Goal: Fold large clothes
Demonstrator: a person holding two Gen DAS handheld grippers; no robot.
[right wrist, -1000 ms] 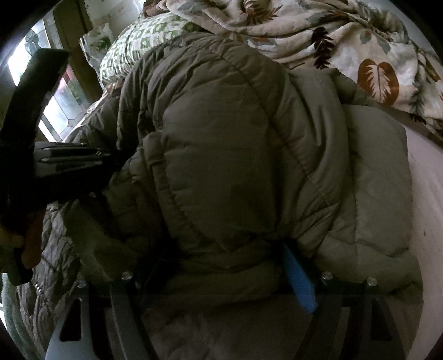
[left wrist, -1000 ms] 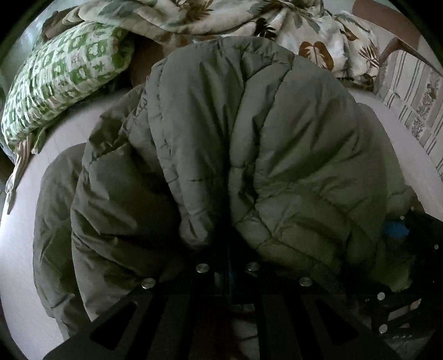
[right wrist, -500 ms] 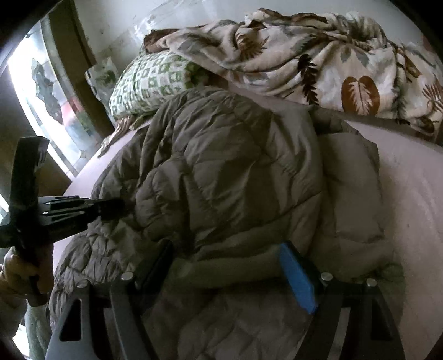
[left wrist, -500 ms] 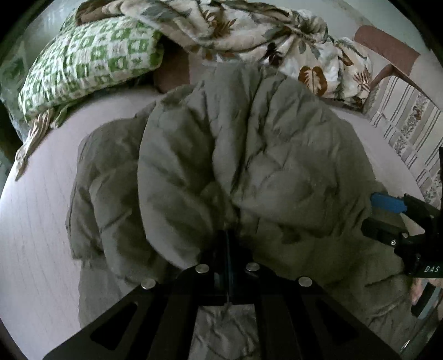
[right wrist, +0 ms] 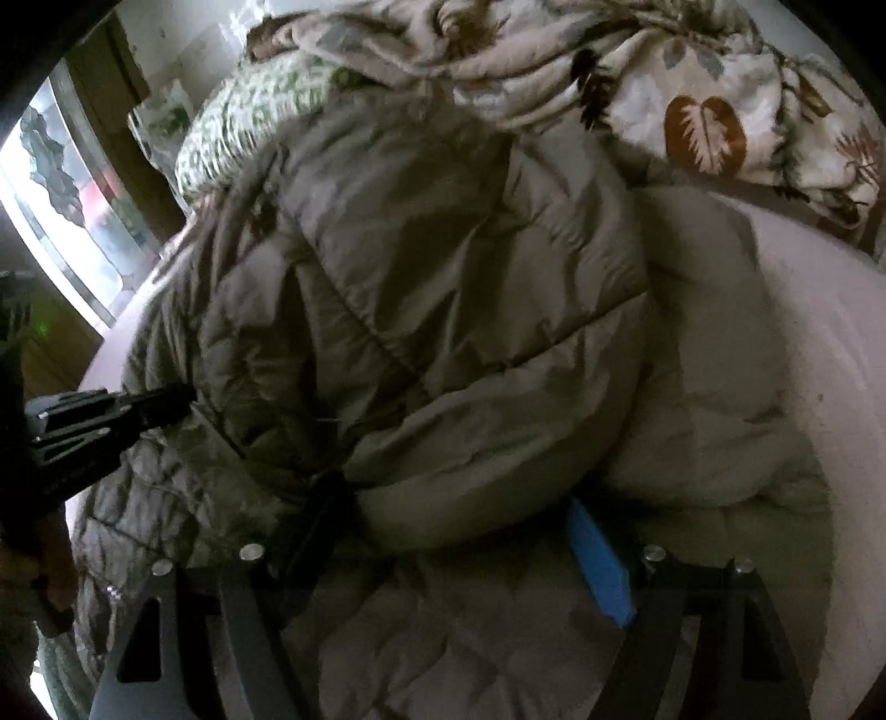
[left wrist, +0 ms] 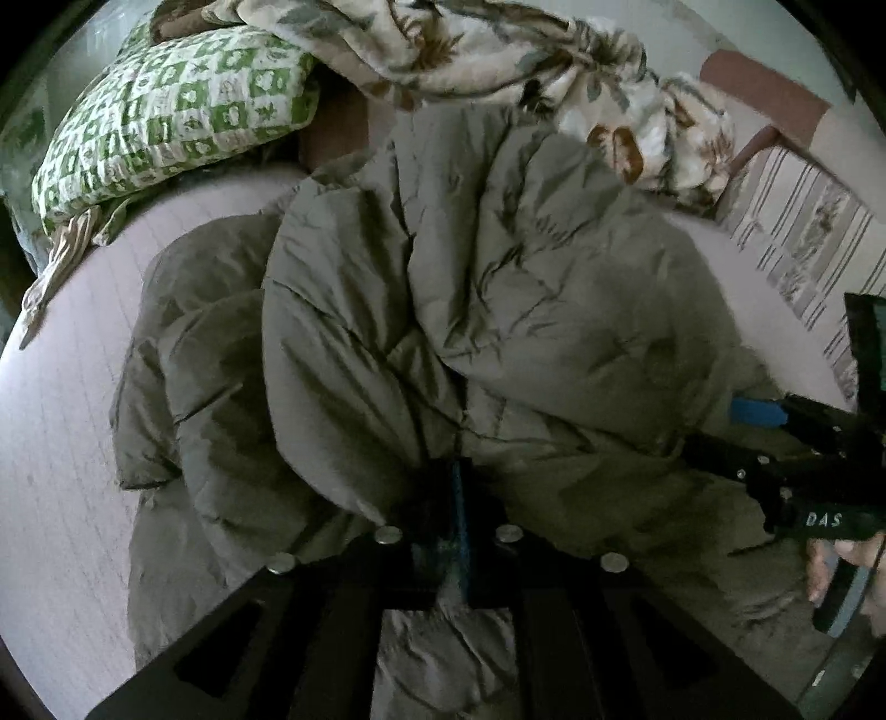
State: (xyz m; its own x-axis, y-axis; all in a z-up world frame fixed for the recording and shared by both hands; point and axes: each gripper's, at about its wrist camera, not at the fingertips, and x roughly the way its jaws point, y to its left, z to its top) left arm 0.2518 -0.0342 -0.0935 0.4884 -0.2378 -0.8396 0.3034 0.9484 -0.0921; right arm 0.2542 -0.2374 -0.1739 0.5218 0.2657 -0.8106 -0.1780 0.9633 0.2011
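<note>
A big olive-grey quilted jacket (left wrist: 498,304) lies bunched and doubled over on the pale bed sheet (left wrist: 55,471). My left gripper (left wrist: 451,482) pinches a fold at the jacket's near edge. Its jaws are opening, with a thin slit and a blue pad showing, and the creases still run into the tips. In the right wrist view it reaches in from the left (right wrist: 166,407). My right gripper (right wrist: 459,531) stands wide, and a thick roll of the jacket (right wrist: 443,304) fills the gap between its dark finger and its blue pad. The left wrist view shows it at the jacket's right side (left wrist: 731,432).
A green-and-white patterned pillow (left wrist: 166,111) and a crumpled leaf-print blanket (left wrist: 470,50) lie behind the jacket. Striped fabric (left wrist: 803,249) borders the bed on the right. A bright window (right wrist: 66,221) stands at the left. A person's hand (left wrist: 825,565) grips the right handle.
Both cameras have drawn back from the jacket, so more sheet, pillow and blanket show. The jacket's top layer has come nearer with the grippers. The slit between the left fingers has widened slightly.
</note>
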